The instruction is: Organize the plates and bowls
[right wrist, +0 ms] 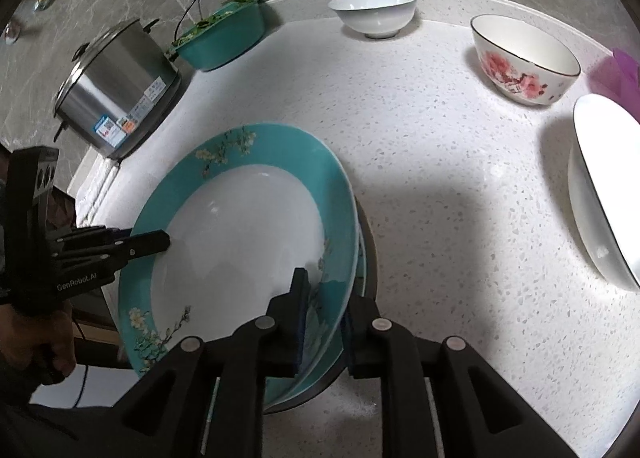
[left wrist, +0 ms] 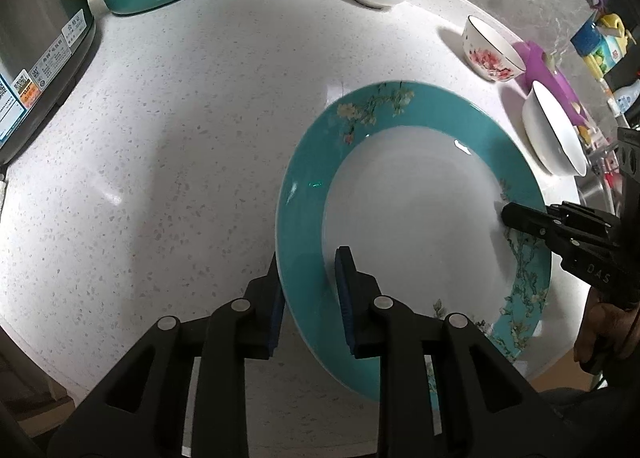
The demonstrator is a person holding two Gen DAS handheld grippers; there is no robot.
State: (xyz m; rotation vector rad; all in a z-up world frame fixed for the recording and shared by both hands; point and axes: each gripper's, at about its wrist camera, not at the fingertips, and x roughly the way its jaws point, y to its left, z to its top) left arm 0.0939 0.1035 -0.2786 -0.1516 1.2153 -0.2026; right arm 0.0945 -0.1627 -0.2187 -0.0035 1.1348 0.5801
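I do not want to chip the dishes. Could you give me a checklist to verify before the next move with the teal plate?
1. Left gripper straddles the rim of the teal plate: ok.
2. Right gripper straddles the opposite rim: ok.
3. Pads pressing the rim or free of it: cannot tell.
4. A second plate lies under the teal plate: ok, its edge shows in the right wrist view.
5. Teal plate resting flat on it: cannot tell.
6. Floral bowl and white bowl stand apart from the plates: ok.
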